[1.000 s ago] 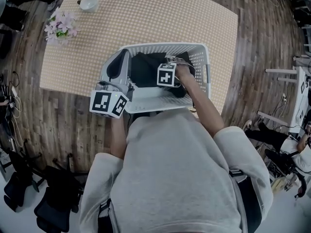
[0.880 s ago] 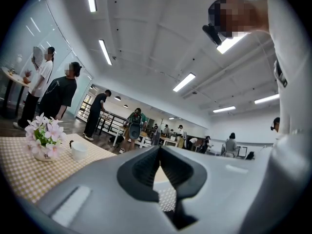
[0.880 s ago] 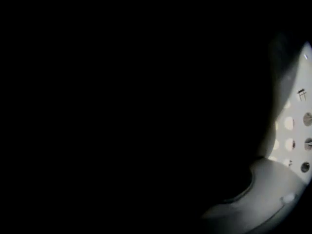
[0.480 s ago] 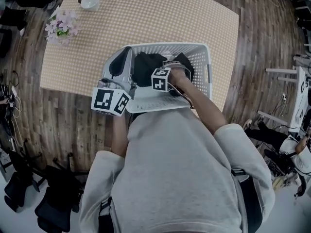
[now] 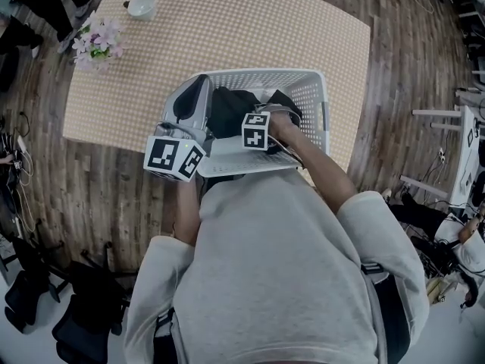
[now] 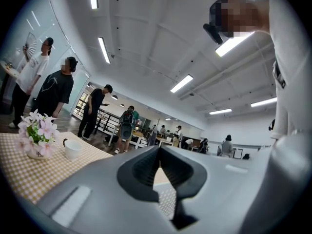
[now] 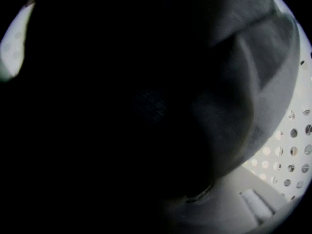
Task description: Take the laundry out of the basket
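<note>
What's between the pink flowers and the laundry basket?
Nothing: the head view shows bare checked tablecloth between the pink flower bunch and white perforated plastic basket.

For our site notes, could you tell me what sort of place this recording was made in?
Probably a large shared workspace or lab: long ceiling strip lights, many people around tables in the background, and loose cables on the wood floor.

One checked surface bears one white basket with one dark heap of laundry inside, one white cup and one flower bunch at its far-left corner.
</note>
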The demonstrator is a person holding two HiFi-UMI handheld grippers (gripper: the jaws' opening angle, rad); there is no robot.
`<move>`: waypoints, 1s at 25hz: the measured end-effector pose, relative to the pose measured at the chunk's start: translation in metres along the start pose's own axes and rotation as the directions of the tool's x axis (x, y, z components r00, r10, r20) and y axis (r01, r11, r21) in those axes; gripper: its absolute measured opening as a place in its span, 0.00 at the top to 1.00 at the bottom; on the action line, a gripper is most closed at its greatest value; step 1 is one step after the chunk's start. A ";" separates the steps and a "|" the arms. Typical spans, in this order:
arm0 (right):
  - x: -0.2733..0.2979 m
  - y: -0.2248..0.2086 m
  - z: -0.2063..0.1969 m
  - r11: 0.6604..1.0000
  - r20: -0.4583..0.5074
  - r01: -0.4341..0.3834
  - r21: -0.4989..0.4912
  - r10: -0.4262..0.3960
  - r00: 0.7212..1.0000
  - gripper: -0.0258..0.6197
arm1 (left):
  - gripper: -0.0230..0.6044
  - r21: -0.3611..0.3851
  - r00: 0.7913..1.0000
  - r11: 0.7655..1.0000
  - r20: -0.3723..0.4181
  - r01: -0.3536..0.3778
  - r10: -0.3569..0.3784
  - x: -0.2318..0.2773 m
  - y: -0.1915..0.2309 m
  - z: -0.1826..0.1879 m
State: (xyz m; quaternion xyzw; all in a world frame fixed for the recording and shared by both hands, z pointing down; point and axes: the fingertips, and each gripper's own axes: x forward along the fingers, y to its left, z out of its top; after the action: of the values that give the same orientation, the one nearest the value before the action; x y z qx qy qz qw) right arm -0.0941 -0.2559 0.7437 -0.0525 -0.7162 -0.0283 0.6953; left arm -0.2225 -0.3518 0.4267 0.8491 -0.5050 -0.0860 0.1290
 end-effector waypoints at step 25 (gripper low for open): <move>-0.190 -0.074 -0.002 0.831 0.174 0.514 0.215 -0.550 0.817 0.73 | 0.94 0.102 0.997 0.995 0.079 -0.019 0.011 -0.009 -0.003 0.047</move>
State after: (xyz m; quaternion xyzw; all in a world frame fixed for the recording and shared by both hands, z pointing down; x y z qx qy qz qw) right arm -0.0955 -0.3359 0.5560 0.2025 -0.7770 -0.1590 0.5744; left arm -0.2373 -0.3483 0.3815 0.8467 -0.5199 -0.0921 0.0661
